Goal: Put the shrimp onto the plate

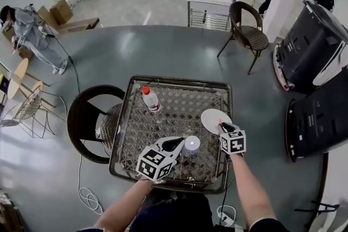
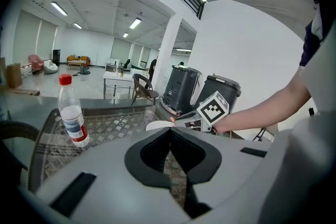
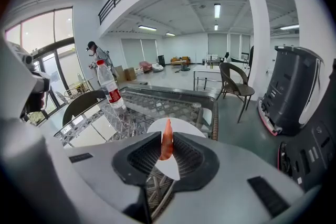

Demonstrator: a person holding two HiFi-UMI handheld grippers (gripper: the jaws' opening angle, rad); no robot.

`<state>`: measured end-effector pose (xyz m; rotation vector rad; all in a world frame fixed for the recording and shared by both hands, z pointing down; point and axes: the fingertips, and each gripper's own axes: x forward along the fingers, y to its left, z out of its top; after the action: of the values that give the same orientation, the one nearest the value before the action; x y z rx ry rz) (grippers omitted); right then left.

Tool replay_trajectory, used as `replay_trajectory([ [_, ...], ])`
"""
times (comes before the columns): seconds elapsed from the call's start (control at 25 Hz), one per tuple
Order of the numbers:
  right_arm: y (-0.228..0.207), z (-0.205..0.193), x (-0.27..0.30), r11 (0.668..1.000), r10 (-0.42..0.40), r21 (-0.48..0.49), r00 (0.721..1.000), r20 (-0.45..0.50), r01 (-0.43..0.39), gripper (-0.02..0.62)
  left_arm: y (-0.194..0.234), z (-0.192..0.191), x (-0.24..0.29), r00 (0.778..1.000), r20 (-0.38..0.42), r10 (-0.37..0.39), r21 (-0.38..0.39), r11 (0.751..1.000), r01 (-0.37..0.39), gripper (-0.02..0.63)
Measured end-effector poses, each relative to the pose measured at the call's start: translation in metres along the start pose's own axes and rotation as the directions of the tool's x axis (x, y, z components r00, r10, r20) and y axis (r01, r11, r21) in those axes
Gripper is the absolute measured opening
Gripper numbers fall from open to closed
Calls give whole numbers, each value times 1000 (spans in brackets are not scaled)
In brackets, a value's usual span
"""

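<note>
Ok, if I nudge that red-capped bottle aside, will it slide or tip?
Probably tips: the bottle stands upright, tall and narrow on a small base, so a push near the cap likely topples it. Pushed low, it might slide, since the table top looks smooth and glassy. Once down, its round body would likely roll.

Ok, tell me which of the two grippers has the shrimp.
The right gripper: its jaws pinch the orange shrimp upright by the white plate. The left gripper has its jaws shut on nothing.
</note>
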<state>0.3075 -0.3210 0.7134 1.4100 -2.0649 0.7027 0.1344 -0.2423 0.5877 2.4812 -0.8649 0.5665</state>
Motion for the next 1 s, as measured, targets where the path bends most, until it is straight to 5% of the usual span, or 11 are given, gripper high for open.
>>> replay_trajectory([
  [0.48, -18, -16, 64, 997, -8, -76, 988, -153, -4, 69, 7, -17, 16, 998, -43, 39, -70, 997, -42, 9],
  [1.0, -18, -21, 82, 993, -49, -117, 976, -212, 24, 69, 19, -22, 8, 997, -46, 57, -123, 990, -63, 9],
])
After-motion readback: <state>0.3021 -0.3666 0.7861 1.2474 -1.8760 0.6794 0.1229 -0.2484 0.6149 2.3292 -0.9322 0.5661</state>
